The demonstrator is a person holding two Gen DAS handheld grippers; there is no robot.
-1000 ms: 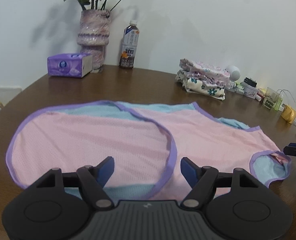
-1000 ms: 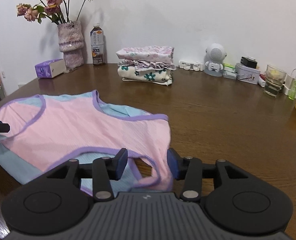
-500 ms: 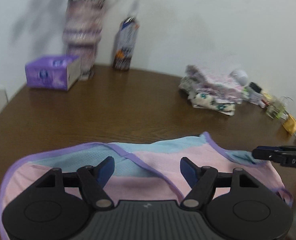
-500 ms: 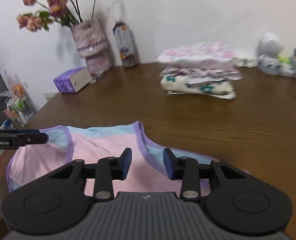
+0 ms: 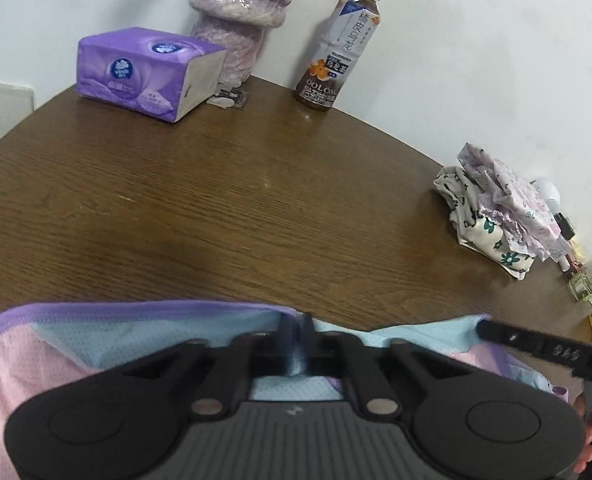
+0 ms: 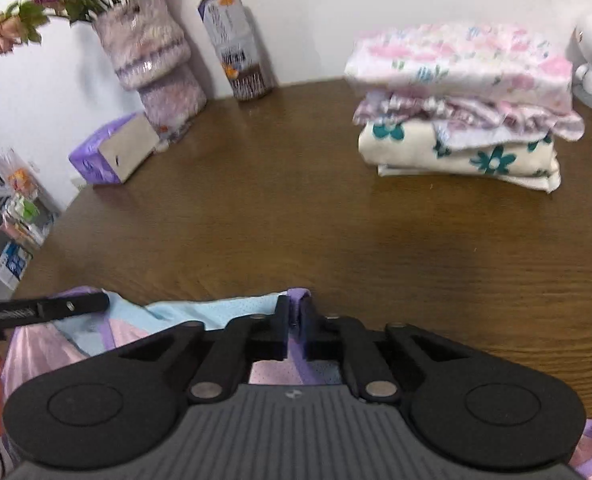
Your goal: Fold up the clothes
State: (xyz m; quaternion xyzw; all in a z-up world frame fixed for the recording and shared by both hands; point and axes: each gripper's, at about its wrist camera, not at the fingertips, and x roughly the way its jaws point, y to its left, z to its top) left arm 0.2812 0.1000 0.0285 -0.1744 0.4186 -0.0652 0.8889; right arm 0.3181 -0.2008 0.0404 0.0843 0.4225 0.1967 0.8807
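With my left hand-held gripper [image 5: 297, 334] and right hand-held gripper [image 6: 294, 316] each clenched on the far hem of the pink garment [image 5: 36, 364] at bottom of frame on the desk [image 5: 256, 200], I should lift both corners level, keeping the edge taut.

The clear plastic bottle of brown tea [image 5: 337, 46] carries a label reading "OOLONG"; its other characters are too small to make out.

Soft even indoor light, fisheye-bent edges, motion blur in right view, faint shadows
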